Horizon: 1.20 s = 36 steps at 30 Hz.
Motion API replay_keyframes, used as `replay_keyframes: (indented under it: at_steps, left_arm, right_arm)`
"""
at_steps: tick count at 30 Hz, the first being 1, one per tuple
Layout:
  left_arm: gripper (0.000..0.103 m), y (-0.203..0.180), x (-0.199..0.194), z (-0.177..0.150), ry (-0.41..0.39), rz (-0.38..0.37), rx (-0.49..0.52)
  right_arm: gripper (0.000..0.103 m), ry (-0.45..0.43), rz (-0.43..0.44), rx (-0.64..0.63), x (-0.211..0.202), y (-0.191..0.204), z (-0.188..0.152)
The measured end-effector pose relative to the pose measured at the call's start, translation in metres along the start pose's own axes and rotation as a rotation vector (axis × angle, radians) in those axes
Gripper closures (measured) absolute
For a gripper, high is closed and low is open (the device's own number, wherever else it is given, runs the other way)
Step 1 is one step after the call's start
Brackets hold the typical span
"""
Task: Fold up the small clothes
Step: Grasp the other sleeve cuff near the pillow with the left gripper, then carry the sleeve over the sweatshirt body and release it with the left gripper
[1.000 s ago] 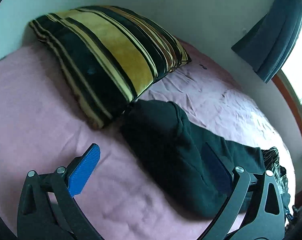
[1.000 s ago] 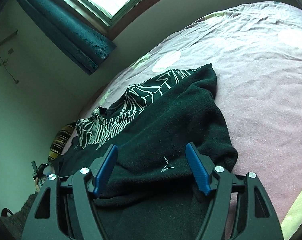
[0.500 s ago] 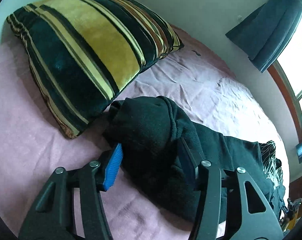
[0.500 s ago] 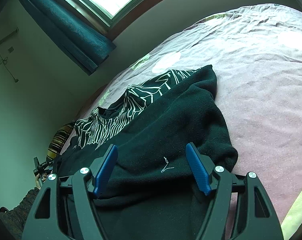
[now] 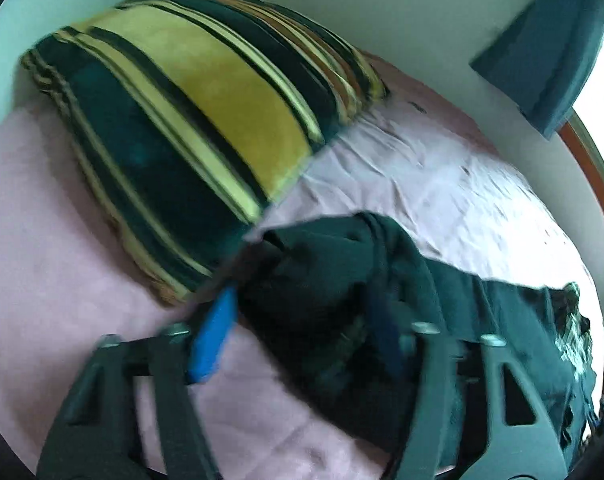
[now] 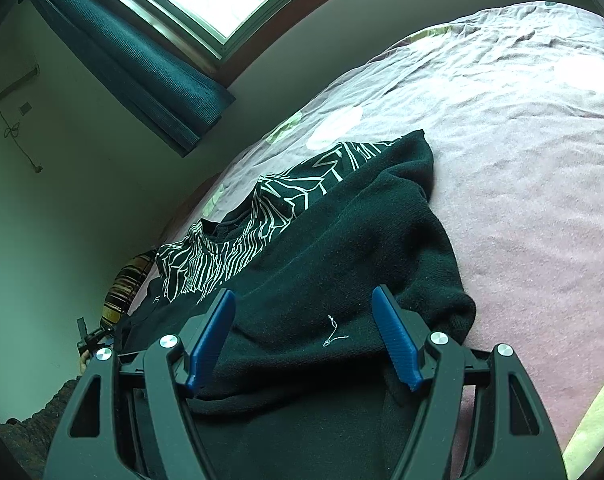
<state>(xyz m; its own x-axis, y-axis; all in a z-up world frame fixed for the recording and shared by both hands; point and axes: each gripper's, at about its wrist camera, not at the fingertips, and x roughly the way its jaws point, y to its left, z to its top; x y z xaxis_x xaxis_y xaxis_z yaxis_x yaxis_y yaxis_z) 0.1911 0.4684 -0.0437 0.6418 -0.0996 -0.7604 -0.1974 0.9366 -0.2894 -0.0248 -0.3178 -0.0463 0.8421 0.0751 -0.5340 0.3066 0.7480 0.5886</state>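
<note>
While the left-wrist picture is blurred, it still shows the left gripper (image 5: 298,336) with its 2 fingers spread on either side of a bunched end of the dark sweater (image 5: 334,280); the blue finger pad (image 5: 214,340) sits against the fabric's near edge, and the other finger is mostly lost against the dark cloth, so I cannot tell whether the fingers are pinching the fabric or only straddling it. That bunched end lies on the pink bedsheet (image 5: 62,280), just beside the lower corner of the striped yellow-and-black pillow (image 5: 190,120), and the rest of the sweater runs away to the right. A blue curtain (image 5: 550,52) hangs by the window at the upper right. In the right-wrist view, the right gripper (image 6: 304,336) is released, its 2 blue fingers wide apart over the sweater (image 6: 342,260), which lies flat between them with a small white thread (image 6: 334,332) on it. A black top with white line patterns (image 6: 262,216) lies partly under the sweater's far edge, on the same bedsheet (image 6: 522,180).
</note>
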Motion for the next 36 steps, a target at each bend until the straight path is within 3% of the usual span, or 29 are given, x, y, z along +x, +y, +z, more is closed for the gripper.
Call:
replay_keyframes:
  at_steps: [3, 6, 10, 14, 19, 24, 27, 30, 36]
  left_arm:
    - [0.073, -0.01, -0.004, -0.002, -0.023, 0.012, 0.034]
    - [0.084, -0.026, -0.017, -0.001, -0.031, 0.046, 0.039]
    - [0.086, -0.071, -0.054, 0.003, -0.091, 0.041, 0.106]
    - [0.087, -0.139, -0.093, 0.002, -0.139, 0.012, 0.195]
    - [0.088, -0.272, -0.13, -0.02, -0.18, -0.082, 0.348]
    - [0.088, -0.398, -0.142, -0.068, -0.162, -0.214, 0.486]
    - [0.088, -0.476, -0.129, -0.113, -0.139, -0.27, 0.582]
    - [0.088, -0.527, -0.096, -0.155, -0.05, -0.328, 0.615]
    - [0.077, -0.575, -0.04, -0.237, 0.12, -0.355, 0.685]
  right_arm:
    - [0.033, 0.001, -0.001, -0.003, 0.0, 0.0, 0.0]
    - [0.033, 0.0, -0.002, -0.005, 0.0, 0.0, 0.0]
    - [0.033, -0.007, 0.009, 0.003, -0.002, -0.001, 0.0]
    - [0.033, -0.015, 0.029, 0.016, -0.003, -0.004, -0.001]
    - [0.033, -0.025, 0.052, 0.033, -0.005, -0.007, -0.001]
    - [0.033, -0.032, 0.068, 0.045, -0.007, -0.008, -0.002]
    - [0.033, -0.038, 0.086, 0.059, -0.008, -0.01, -0.002]
    - [0.033, -0.044, 0.105, 0.075, -0.01, -0.013, -0.002]
    - [0.033, -0.051, 0.141, 0.1, -0.013, -0.016, -0.003]
